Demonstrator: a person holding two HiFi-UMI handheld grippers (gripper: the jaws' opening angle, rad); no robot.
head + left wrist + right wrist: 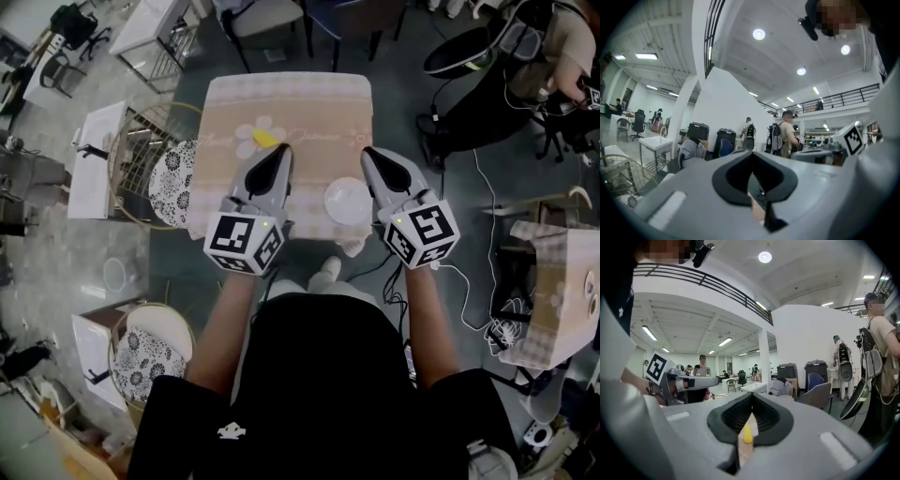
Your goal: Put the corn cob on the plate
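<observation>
Since my left hand-held gripper [285, 152] and right hand-held gripper [368, 152] sit clenched, empty | I must open left wide, straddling corn cob [265, 139]

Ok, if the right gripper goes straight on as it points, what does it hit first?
Probably nothing near: the right gripper points almost level above the table. The corn sits centred but below that line; height is hard to judge.

Plate [343, 201] partly behind right hand-held gripper [367, 151]
</observation>
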